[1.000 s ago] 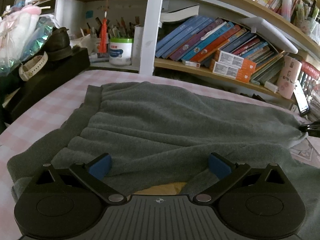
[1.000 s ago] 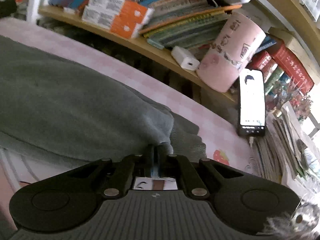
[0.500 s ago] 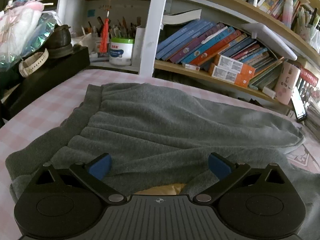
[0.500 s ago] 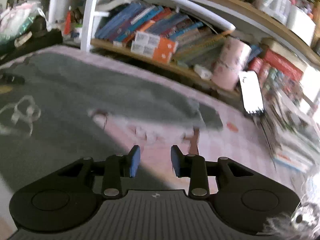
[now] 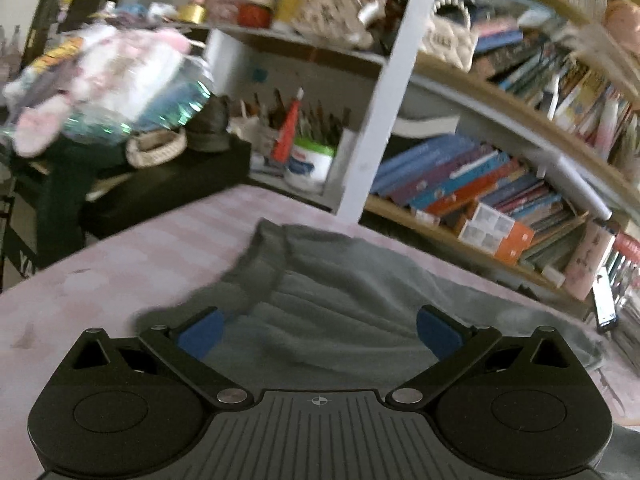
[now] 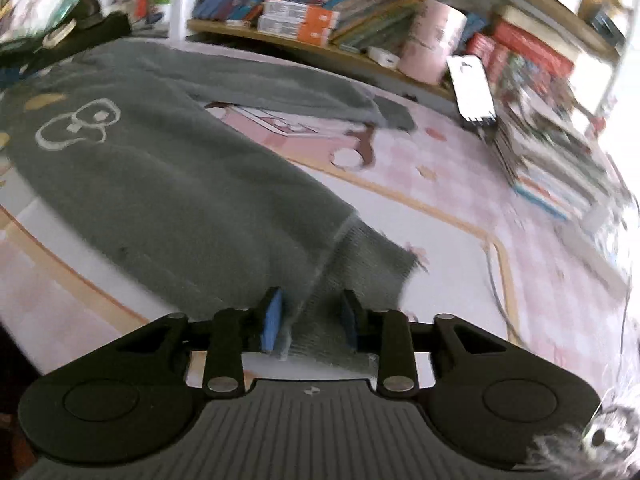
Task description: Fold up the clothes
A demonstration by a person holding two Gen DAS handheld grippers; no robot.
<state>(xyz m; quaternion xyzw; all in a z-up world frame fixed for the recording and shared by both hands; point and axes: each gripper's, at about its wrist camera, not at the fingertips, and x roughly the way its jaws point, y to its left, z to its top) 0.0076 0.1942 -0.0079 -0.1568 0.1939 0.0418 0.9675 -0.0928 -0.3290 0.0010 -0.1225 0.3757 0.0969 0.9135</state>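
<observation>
Over pink mat (image 6: 440, 184), R gripper (image 6: 310, 320) part-open, just been opening, grey cuff (image 6: 360, 264) between pads, ungripped, L gripper (image 5: 318, 330) wide open.

I'm in a lived-in home room: crammed bookshelves (image 5: 472, 184) at one o'clock, pink checked cloth (image 6: 460, 184) underneath.

No text, label or number is sharp enough to read.

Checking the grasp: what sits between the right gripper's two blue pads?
In the right wrist view, the grey garment's ribbed cuff lies between the right gripper pads, untouched.
</observation>
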